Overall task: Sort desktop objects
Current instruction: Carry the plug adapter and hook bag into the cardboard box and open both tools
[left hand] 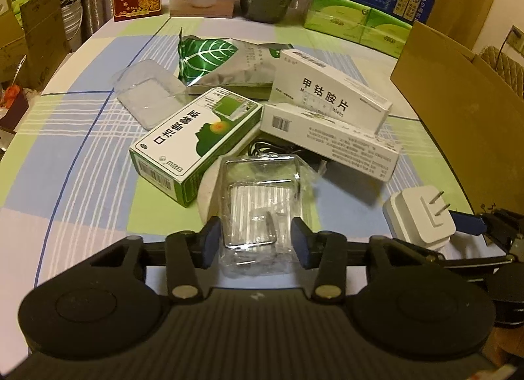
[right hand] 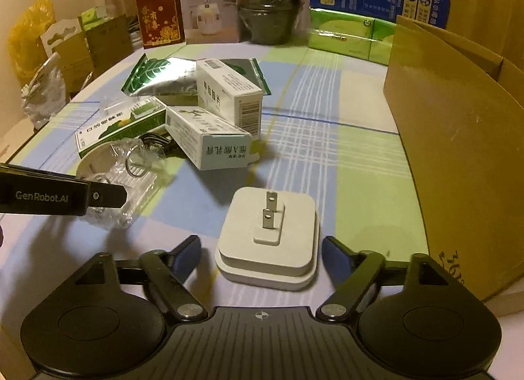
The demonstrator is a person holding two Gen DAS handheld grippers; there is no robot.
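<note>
The clear plastic packet [left hand: 258, 213] with a metal ring and white strips inside lies on the checked tablecloth [left hand: 82, 151] directly between the fingers of the left gripper [left hand: 255, 239]. Its near end sits between the blue pads, one at 9 o'clock of it and one at 3 o'clock; the jaws are spread, and whether the pads touch the plastic cannot be told. In the right wrist view the same packet [right hand: 131, 180] lies at 10 o'clock of the white charger, partly behind the left gripper's [right hand: 108, 196] black finger.

The white charger [right hand: 268, 242] lies flat, prongs up, between the fingers of the right gripper [right hand: 261, 254]. That gripper is released, with a clear gap on each side of the charger.

At 12 o'clock of the packet, a green-and-white medicine box [left hand: 196, 144] leans over a round white disc [left hand: 209, 190], with black cable [left hand: 271, 151] just behind. Two white medicine boxes [left hand: 330, 108] are stacked crosswise at 1 o'clock, a green leaf-print pouch [left hand: 213, 59] beyond them, and an empty clear tray [left hand: 147, 92] at 11 o'clock. A cardboard box [right hand: 458, 151] stands at 3 o'clock of the charger.
</note>
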